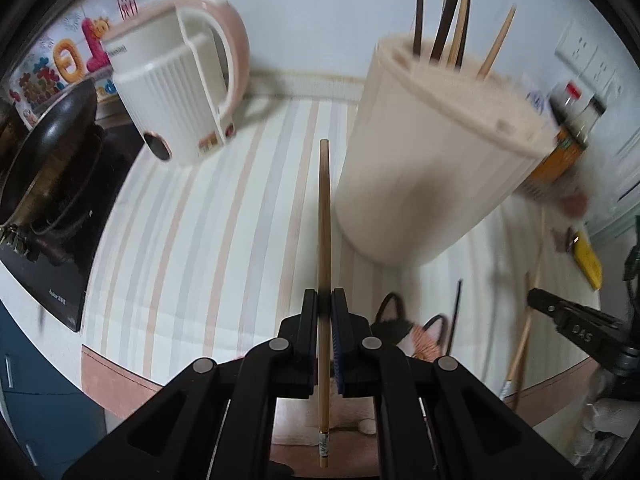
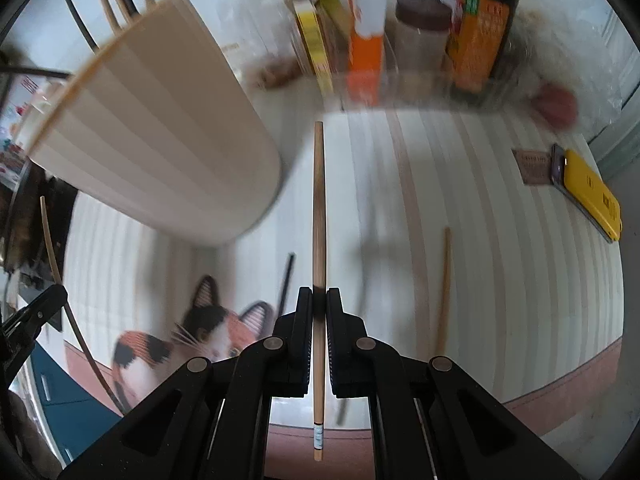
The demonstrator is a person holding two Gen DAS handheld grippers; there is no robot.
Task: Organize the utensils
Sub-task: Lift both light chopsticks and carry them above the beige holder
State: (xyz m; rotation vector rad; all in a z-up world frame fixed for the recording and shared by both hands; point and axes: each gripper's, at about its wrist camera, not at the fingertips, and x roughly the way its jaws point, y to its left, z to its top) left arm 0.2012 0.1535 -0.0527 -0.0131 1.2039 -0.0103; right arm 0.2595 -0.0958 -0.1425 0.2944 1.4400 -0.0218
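Note:
My left gripper (image 1: 324, 300) is shut on a wooden chopstick (image 1: 324, 216) that points forward above the striped tablecloth. My right gripper (image 2: 319, 300) is shut on another wooden chopstick (image 2: 319, 208). The cream utensil holder (image 1: 432, 152) stands ahead and to the right of the left gripper, with several dark and wooden chopsticks upright in it. In the right wrist view the holder (image 2: 160, 140) is ahead on the left. A dark chopstick (image 2: 286, 280) and a wooden chopstick (image 2: 443, 292) lie loose on the cloth. The right gripper shows in the left wrist view (image 1: 576, 320).
A cream and pink kettle (image 1: 180, 92) stands at the back left, with a black wok (image 1: 48, 148) on a stove beyond it. Bottles and boxes (image 2: 476, 28) line the back wall. A yellow phone (image 2: 592, 192) lies at the right. The cloth has a cat picture (image 2: 208, 332) near the front edge.

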